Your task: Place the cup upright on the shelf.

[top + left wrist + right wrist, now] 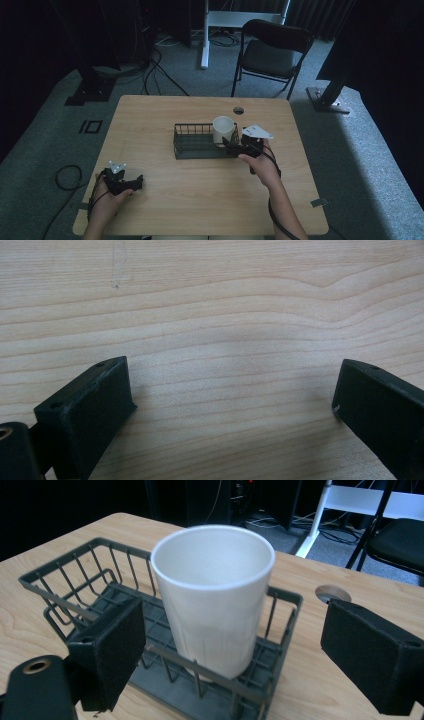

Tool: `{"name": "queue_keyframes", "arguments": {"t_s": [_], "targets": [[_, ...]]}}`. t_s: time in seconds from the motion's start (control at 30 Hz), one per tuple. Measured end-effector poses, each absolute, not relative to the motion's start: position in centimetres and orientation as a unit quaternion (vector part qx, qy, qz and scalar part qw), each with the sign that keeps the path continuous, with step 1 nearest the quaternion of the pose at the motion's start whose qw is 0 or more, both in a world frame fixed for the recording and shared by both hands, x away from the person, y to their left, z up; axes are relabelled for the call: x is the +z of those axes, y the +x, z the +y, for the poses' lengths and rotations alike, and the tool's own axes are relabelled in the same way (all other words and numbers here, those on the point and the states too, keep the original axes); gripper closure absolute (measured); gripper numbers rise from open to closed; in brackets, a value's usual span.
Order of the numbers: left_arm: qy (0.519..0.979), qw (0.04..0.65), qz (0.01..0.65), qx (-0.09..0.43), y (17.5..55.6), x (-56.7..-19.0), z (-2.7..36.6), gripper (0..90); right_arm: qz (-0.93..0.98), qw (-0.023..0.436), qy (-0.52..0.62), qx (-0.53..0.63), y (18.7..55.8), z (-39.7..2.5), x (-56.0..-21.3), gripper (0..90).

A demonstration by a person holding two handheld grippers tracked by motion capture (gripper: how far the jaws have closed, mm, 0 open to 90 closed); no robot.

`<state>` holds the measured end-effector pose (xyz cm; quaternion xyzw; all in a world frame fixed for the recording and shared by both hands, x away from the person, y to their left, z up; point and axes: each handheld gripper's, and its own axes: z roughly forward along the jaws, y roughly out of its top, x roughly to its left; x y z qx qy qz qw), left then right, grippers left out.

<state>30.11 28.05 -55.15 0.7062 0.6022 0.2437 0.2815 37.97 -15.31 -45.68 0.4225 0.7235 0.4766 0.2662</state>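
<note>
My right hand-held gripper (235, 645) stands released, jaws flanking the white cup (215, 595) upright in the wire basket (75, 580); left hand-held gripper (235, 405) idles released over the desk (225, 300).

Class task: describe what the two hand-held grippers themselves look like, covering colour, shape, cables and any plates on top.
Both are black. The left gripper and right gripper each carry a pale grey three-cornered plate on top and trail a black cable. Each has two blocky, rectangular black jaws; small holes mark the left one's jaws. The forearms are bare, no sleeves visible.
</note>
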Motion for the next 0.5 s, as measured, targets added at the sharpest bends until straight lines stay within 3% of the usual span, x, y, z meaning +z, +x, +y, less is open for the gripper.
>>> {"name": "queue_keyframes", "arguments": {"t_s": [0.5], "targets": [[0.706,0.281,0.602,0.244,30.1,-55.2,28.0,3.0,0.725,0.263,0.443,0.457,36.5,-18.4,-48.9,10.7]]}}
